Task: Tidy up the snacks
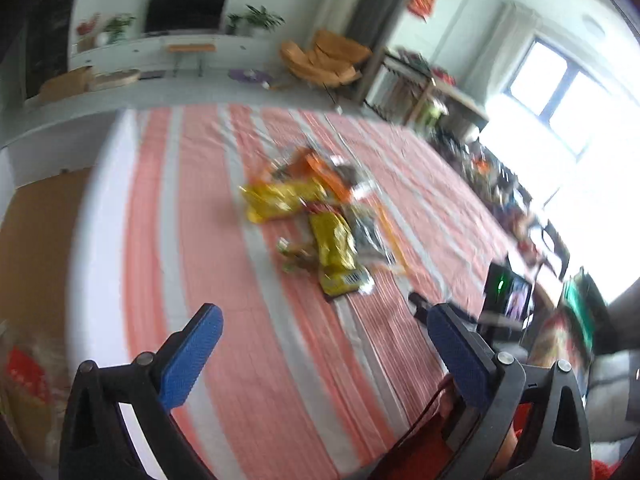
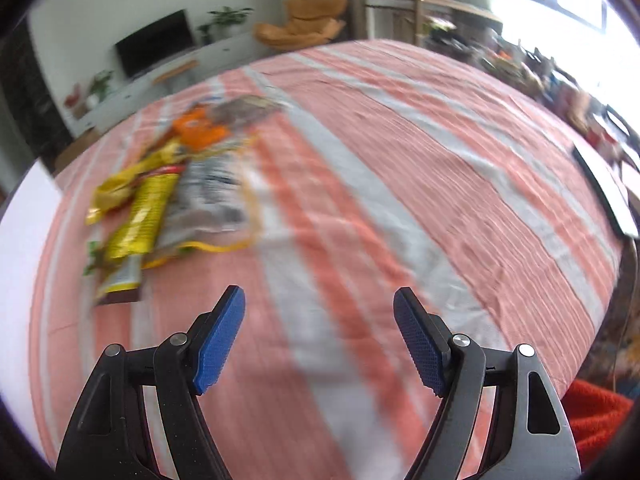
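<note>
Left wrist view: your left hand-held gripper (image 1: 324,330) gapes wide, holding nothing, above the striped tabletop (image 1: 240,360). Farther out, near the middle, lies the snack pile (image 1: 316,216), yellow and orange packets overlapping. Right wrist view: your right hand-held gripper (image 2: 319,312) is likewise spread and empty, with the pile far to its left.

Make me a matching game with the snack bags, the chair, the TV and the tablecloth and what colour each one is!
Things:
1. snack bag
2. armchair
3. TV
4. tablecloth

Colours:
A. black
B. pink and grey stripes
C. shiny yellow
D. orange-tan

Pairs: 1-C, 2-D, 3-A, 4-B
</note>
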Demonstrator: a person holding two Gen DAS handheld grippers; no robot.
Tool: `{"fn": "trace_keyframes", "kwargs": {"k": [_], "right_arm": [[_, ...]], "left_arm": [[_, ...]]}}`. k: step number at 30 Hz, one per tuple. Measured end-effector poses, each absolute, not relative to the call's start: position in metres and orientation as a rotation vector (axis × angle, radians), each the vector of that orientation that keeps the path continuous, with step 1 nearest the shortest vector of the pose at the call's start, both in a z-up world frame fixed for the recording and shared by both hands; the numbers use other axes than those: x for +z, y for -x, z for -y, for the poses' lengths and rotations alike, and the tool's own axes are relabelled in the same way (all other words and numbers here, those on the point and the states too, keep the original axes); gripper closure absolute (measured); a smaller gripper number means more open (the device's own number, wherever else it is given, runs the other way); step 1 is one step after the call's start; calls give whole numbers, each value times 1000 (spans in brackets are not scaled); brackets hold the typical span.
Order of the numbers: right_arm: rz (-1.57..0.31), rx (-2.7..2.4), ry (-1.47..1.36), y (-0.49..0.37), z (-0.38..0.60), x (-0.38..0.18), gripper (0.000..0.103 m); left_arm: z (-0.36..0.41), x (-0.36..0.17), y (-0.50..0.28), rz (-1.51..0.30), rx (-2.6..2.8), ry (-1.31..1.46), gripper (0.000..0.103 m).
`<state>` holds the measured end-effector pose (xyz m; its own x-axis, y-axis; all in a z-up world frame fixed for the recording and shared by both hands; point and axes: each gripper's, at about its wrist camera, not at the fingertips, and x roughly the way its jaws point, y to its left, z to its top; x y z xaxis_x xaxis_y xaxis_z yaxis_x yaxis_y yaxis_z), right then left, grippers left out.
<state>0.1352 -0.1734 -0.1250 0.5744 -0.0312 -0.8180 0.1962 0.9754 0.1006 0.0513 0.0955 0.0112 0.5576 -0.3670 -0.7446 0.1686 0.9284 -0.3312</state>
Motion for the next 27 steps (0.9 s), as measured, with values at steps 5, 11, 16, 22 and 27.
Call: {"fn": "trace_keyframes", "kwargs": {"k": [5, 11, 16, 22, 27], "right_arm": [[-912, -131, -250, -124, 196, -127, 20], [-897, -123, -256, -104, 184, -116, 18], [-910, -140, -206, -104, 174, -113, 17], [-925, -159, -158, -106, 168, -115, 17], [-946, -184, -91, -108, 160, -117, 17]], "left_arm": [[-53, -48, -85, -1008, -200, 110, 2], [-67, -97, -110, -1013, -58, 45, 2], [-69, -125, -113, -1003, -26, 5, 0], [-68, -128, -109, -972, -34, -10, 0], [-66, -123, -104, -969, -33, -11, 0]]}}
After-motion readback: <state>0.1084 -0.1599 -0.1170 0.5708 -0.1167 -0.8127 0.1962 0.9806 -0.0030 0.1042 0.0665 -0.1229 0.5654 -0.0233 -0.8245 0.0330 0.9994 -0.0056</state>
